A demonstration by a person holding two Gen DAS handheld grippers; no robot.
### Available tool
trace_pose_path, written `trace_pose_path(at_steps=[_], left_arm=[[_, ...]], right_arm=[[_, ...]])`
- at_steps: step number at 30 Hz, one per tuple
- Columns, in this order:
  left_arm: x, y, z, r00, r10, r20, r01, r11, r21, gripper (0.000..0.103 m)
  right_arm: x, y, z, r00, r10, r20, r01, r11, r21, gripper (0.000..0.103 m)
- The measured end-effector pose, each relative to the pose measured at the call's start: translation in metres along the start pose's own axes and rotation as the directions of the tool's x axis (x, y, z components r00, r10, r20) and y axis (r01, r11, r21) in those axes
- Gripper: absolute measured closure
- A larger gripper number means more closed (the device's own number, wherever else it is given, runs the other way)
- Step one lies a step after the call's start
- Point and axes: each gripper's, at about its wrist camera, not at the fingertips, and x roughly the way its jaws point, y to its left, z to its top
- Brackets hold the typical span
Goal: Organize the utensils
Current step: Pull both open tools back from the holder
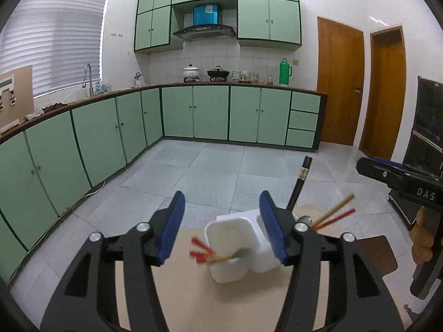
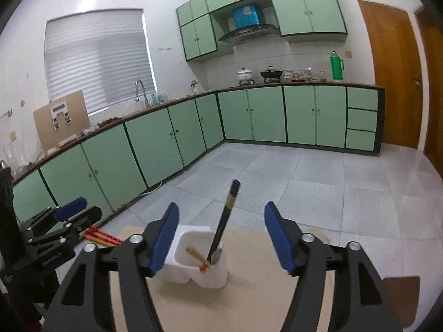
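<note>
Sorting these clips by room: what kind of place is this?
A home kitchen, most likely: green cabinets, a range hood over pots, and a sink faucet.

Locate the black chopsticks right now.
In the right wrist view the black chopsticks stand tilted in the white holder on the tan board, between the open right gripper's blue fingers, beside a spoon.

One white holder (image 1: 235, 251) on the desk (image 1: 182, 298) — two compartments. Black chopsticks (image 1: 300, 182): two, standing together. Red chopsticks (image 1: 336, 218) — two that I can make out, blurred. One tan stick (image 1: 336, 207) beside them. One spoon bowl (image 2: 216, 256) glinting inside. Tongs: two sets, left (image 1: 221, 221) and right (image 2: 221, 235).
</note>
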Motion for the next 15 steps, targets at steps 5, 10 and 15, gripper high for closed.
trace_pose_path(at_steps=[5,10,15], left_arm=[[-0.026,-0.001,-0.021,1.000,0.001,-0.008,-0.001,1.000,-0.019,0.029],[-0.049,-0.005,-0.052,0.999,-0.002,-0.045,-0.001,0.999,-0.049,0.018],[-0.068,-0.010,-0.079,0.996,-0.001,-0.090,-0.005,0.998,-0.058,0.016]], right_arm=[[-0.031,-0.014,-0.025,1.000,0.005,0.012,-0.006,0.998,0.067,0.014],[-0.058,-0.023,-0.060,1.000,-0.030,-0.008,0.030,0.994,0.108,0.006],[-0.075,-0.024,-0.096,0.996,-0.063,-0.069,0.071,0.991,0.116,0.006]])
